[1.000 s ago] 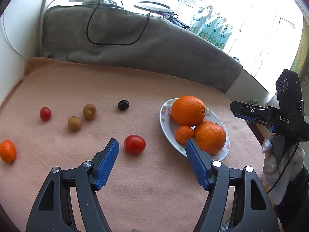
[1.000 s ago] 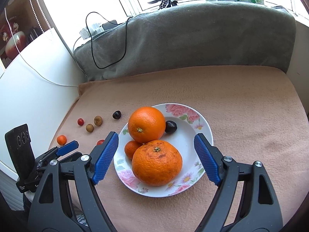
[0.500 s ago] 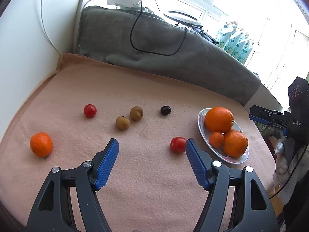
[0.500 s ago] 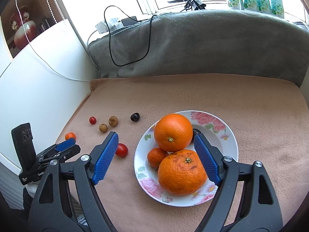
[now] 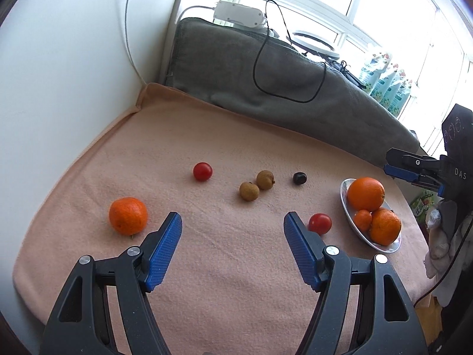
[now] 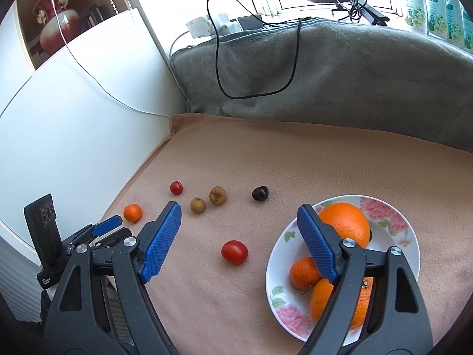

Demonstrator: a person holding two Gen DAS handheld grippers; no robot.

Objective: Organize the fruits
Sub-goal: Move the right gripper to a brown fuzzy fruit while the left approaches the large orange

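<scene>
A flowered plate [image 6: 409,248] [image 5: 346,204] holds two big oranges [image 6: 344,224] [image 5: 365,193], a small mandarin [image 6: 303,272] and a dark fruit mostly hidden behind them. Loose on the peach blanket lie a mandarin [image 5: 128,215] [image 6: 132,212], two red tomatoes [image 5: 202,171] [image 5: 320,223] [image 6: 234,252], two brown longans [image 5: 249,191] [image 5: 265,179] [image 6: 197,204] and a dark cherry [image 5: 299,178] [image 6: 260,193]. My left gripper [image 5: 233,227] is open and empty, above the blanket between the mandarin and the near tomato. My right gripper [image 6: 238,222] is open and empty, above the near tomato beside the plate.
A grey folded blanket [image 5: 266,88] [image 6: 340,77] with a black cable lines the back. A white wall [image 5: 59,88] closes the left side. A power strip [image 5: 239,14] and bottles [image 6: 437,3] sit on the window sill. The blanket's front edge drops off near me.
Both views have swung left. The plate slid toward the right of each view, and the loose mandarin and far tomato came nearer the centre. Both grippers stayed open.
</scene>
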